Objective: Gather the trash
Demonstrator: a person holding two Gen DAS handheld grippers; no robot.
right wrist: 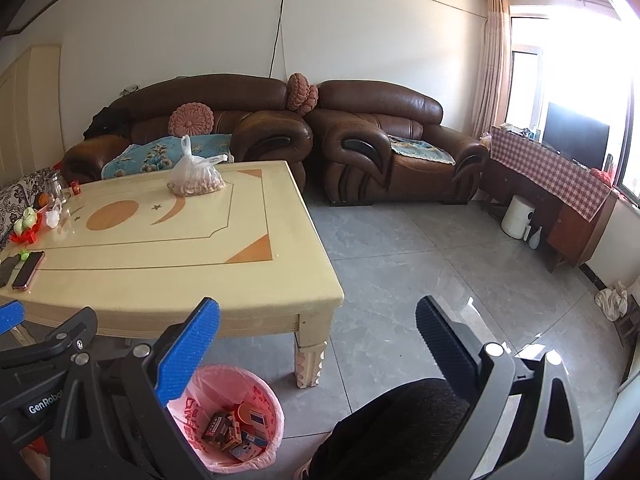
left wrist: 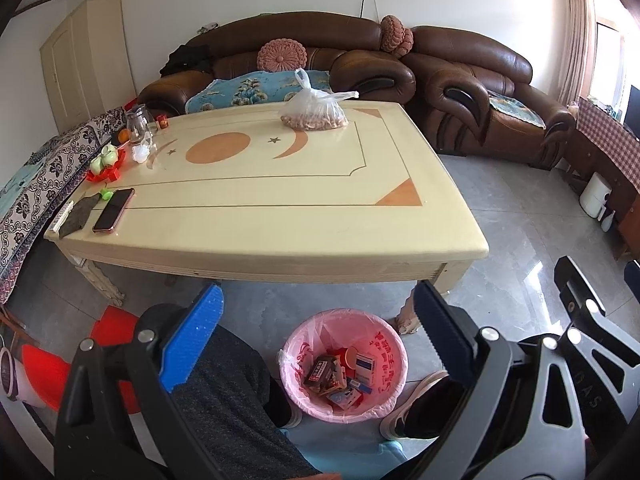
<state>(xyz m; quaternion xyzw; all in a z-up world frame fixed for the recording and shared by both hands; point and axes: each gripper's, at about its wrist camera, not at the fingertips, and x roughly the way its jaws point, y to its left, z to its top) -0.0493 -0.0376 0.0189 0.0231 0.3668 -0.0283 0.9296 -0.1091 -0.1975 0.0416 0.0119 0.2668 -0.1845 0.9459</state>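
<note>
A bin lined with a pink bag stands on the floor between the person's feet, in front of the cream table. It holds several small boxes and wrappers. It also shows in the right wrist view. My left gripper is open and empty, held above the bin and the person's knees. My right gripper is open and empty, to the right of the bin, over the floor.
On the table: a clear bag of nuts, a phone, a dark cloth, a glass jar, a red tray with green cups. Brown sofas stand behind. A red stool is at left.
</note>
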